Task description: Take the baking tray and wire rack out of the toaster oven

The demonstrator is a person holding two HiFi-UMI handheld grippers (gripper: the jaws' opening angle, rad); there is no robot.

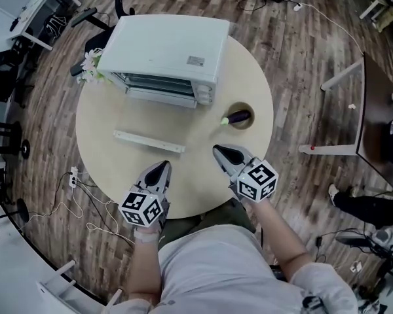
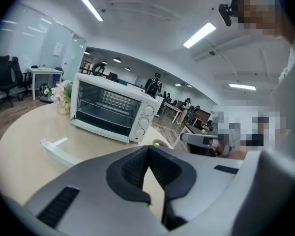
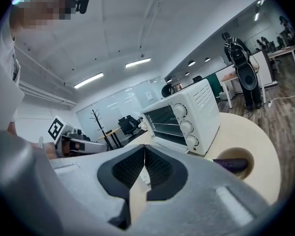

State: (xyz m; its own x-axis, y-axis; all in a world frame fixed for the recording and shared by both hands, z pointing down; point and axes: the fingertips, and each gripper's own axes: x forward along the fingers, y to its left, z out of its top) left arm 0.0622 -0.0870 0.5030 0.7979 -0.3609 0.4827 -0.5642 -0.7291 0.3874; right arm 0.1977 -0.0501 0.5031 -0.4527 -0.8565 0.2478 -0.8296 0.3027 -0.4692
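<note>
At the table's [image 1: 105, 142] 6 o'clock, the left gripper [image 1: 162, 167] is being held pressed together, empty. At 12 o'clock the oven [image 1: 167, 51] is sitting seemingly open, the rack [image 2: 96, 108] inside. The right gripper [image 1: 218, 151], likewise closed, should be spread before being brought in level.

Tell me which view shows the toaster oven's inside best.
Left gripper view: it faces the toaster oven from the front, so the rack inside is plain. The right gripper view shows the cavity smaller and at an angle, beside the knobs. The head view looks down on the top, with only a sliver of the front.
</note>
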